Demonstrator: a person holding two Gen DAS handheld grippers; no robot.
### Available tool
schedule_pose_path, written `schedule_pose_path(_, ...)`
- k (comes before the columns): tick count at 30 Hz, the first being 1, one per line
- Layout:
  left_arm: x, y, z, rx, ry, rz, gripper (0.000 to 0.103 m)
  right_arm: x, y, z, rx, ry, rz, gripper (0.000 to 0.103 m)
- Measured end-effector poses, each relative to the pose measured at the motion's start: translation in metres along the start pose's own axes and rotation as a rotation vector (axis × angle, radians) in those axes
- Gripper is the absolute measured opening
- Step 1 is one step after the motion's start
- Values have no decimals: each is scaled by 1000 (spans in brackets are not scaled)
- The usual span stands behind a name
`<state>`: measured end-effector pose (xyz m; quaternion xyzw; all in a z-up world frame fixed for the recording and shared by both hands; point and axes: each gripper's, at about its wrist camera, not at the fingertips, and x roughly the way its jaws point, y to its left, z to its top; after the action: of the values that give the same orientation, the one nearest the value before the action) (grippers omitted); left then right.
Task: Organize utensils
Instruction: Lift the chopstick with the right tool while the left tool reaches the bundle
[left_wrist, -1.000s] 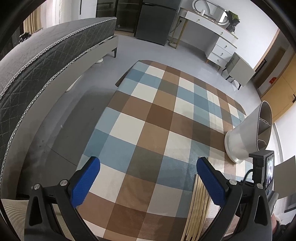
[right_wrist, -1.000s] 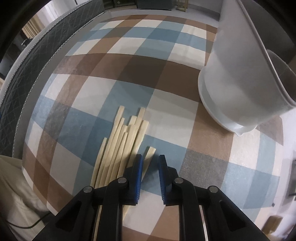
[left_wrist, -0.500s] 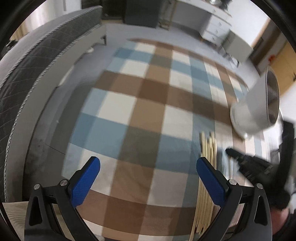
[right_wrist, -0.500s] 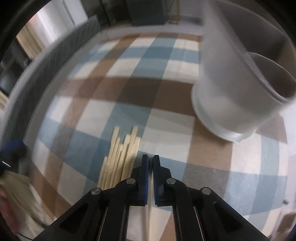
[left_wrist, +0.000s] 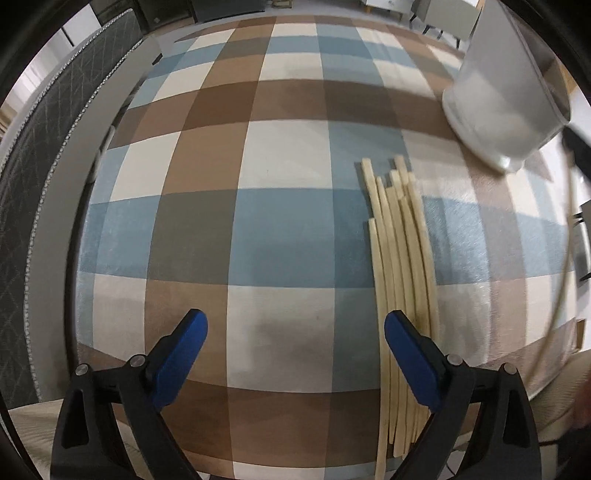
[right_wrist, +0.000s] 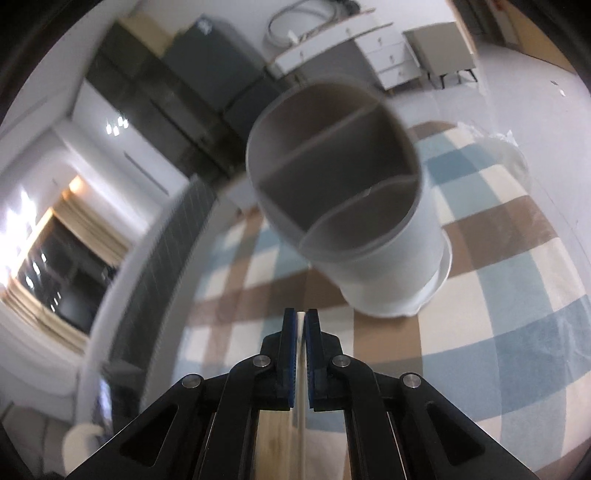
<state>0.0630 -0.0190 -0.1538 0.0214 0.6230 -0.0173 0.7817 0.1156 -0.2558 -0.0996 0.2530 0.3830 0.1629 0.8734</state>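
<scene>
Lying side by side on the checked tabletop cloth (left_wrist: 284, 158), pale flat chopsticks (left_wrist: 400, 258) sit beside the closing, empty left gripper (left_wrist: 295, 334); the right gripper (right_wrist: 301, 323) pinches one thin stick (right_wrist: 301, 332) before the white divided holder (right_wrist: 373, 236).

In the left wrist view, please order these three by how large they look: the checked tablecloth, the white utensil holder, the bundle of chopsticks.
1. Checked tablecloth: it fills most of the view.
2. and 3. White utensil holder and bundle of chopsticks: unsure. The bundle is longer but thin and nearer; the holder is cut by the frame edge.

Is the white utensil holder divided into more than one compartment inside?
Yes, the right wrist view looks into the white utensil holder, where inner walls split it into several sections.
</scene>
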Motion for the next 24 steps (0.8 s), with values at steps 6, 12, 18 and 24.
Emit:
schedule_pose_path(6,-2,-5,-6,5,-7,26,88,-21,0,4,-9,-100,1,4)
schedule_pose_path(12,-3,4,-6,-48,-3,-5,86,-39,-1,12,-17,-151,6,4)
schedule_pose_path(18,-1,9,-5,-45,5,5,77,-40,-1,13,-21,-169,8,4)
schedule_pose_path(24,-3,-1,1,-42,-6,-22,38,-42,-2,16,-34,-201,-2,4)
